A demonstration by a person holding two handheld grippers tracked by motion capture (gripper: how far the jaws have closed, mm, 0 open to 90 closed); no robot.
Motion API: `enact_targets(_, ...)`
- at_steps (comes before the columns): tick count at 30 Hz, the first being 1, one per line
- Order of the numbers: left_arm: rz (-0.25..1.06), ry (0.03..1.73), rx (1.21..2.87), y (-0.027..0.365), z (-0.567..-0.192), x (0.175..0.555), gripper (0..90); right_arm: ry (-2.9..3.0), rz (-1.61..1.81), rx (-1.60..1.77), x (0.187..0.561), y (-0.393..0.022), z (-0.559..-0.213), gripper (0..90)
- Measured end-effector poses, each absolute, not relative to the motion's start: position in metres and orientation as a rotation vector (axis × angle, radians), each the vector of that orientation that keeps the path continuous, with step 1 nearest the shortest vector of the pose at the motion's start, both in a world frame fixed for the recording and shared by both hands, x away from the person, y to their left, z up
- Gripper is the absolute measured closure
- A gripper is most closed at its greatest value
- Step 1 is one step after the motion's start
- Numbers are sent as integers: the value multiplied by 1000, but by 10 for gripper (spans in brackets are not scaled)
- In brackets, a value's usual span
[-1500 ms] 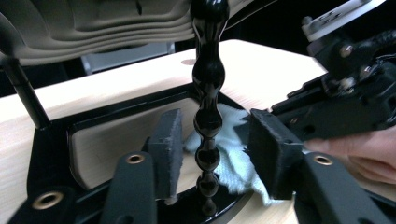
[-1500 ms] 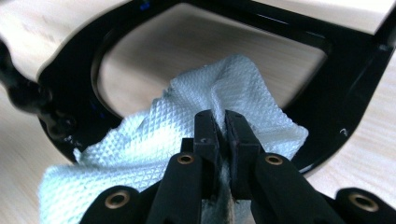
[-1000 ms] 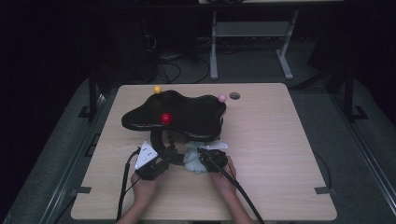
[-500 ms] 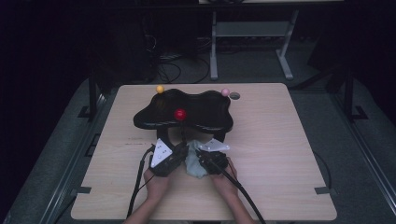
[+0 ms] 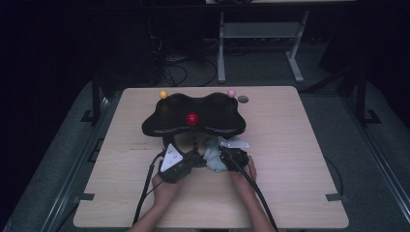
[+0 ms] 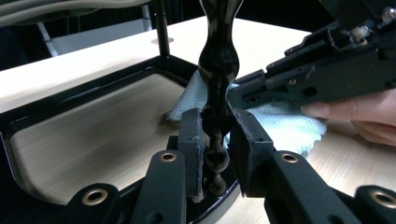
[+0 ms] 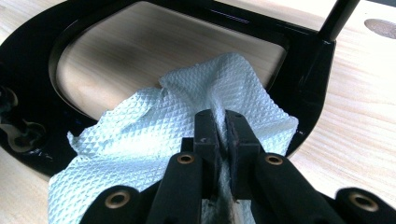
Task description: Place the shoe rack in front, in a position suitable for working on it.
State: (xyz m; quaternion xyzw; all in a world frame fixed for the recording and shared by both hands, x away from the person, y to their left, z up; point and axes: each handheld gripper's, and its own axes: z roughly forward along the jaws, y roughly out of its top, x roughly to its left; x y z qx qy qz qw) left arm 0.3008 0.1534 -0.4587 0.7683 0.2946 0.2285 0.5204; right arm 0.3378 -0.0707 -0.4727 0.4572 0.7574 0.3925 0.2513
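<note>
A black stand with a wavy tray top (image 5: 212, 121) sits mid-table, and coloured balls cap its posts: yellow (image 5: 163, 94), pink (image 5: 231, 92) and red (image 5: 192, 118). My left gripper (image 5: 191, 157) (image 6: 215, 140) is shut on the glossy turned post (image 6: 218, 70) below the red ball, just above the base frame (image 6: 93, 88). Shut on a pale paper towel (image 7: 154, 126) (image 5: 212, 158), my right gripper (image 5: 221, 154) (image 7: 220, 123) holds it against the base frame (image 7: 303, 60), beside that post. In the left gripper view, the right gripper's body (image 6: 327, 70) and a hand (image 6: 355, 109) lie over the towel (image 6: 280, 126).
The stand takes up the middle of the wooden table (image 5: 300, 159), which has a round hole (image 5: 242, 99) near its far edge. Cables trail from both grippers toward the near edge. Another thin black post (image 7: 338, 18) rises from the frame at the right gripper view's upper right.
The stand and its red ball have shifted to the right on the table. Both hands moved right with it, keeping their grips on the post and the towel.
</note>
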Motion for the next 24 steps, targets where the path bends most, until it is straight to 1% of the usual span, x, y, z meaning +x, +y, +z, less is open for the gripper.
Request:
enact_targets(5, 533, 719, 1879, 152, -463, 301, 724, 2052, 1071, 1270, 336, -70, -472, 842)
enact_targets(7, 529, 722, 1885, 153, -466, 302, 739, 2079, 1099, 1265, 331, -68, -471, 842)
enact_targets(11, 512, 723, 1885, 154, -466, 303, 739, 2118, 1139, 1213, 320, -59, -469, 842)
enact_targets(19, 515, 710, 1905, 155, -466, 303, 750, 2076, 1056, 1233, 334, -73, -471, 843)
enact_targets(22, 531, 706, 1914, 151, -466, 303, 755, 2077, 1056, 1243, 332, -71, -470, 842)
enact_targets(24, 537, 703, 1917, 148, -466, 304, 755, 2102, 1122, 1258, 326, -69, -469, 842)
